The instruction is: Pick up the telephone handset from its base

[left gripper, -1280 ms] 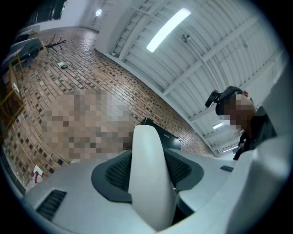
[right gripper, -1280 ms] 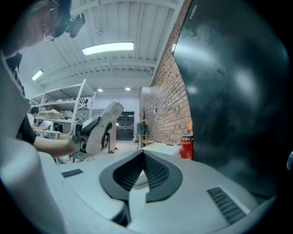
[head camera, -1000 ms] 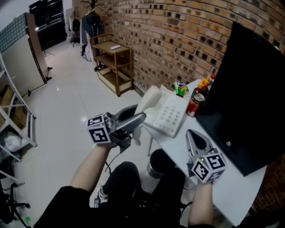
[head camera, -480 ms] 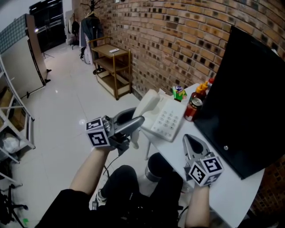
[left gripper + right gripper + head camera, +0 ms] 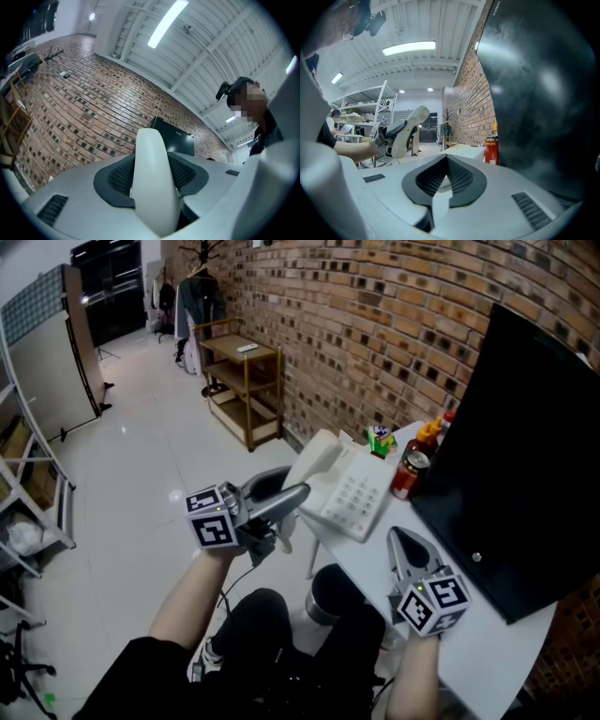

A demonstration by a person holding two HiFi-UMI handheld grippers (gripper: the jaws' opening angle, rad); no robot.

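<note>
My left gripper [image 5: 284,499] is shut on the white telephone handset [image 5: 317,454], which it holds tilted upward off the left edge of the table, just left of the white base [image 5: 352,495] with its keypad. In the left gripper view the handset [image 5: 151,168] fills the gap between the dark pads. The right gripper view shows the handset [image 5: 410,127] raised in the air in the left gripper [image 5: 388,134]. My right gripper [image 5: 409,546] rests on the white table [image 5: 487,643] in front of the base, its jaws shut on nothing.
A red can [image 5: 406,474], an orange bottle [image 5: 427,438] and a small green toy [image 5: 380,435] stand behind the base. A large black panel [image 5: 525,456] leans at the right. Brick wall behind; a wooden shelf [image 5: 246,381] stands on the floor.
The left gripper has tilted slightly with the handset still in it. Both hands stay where they were.
</note>
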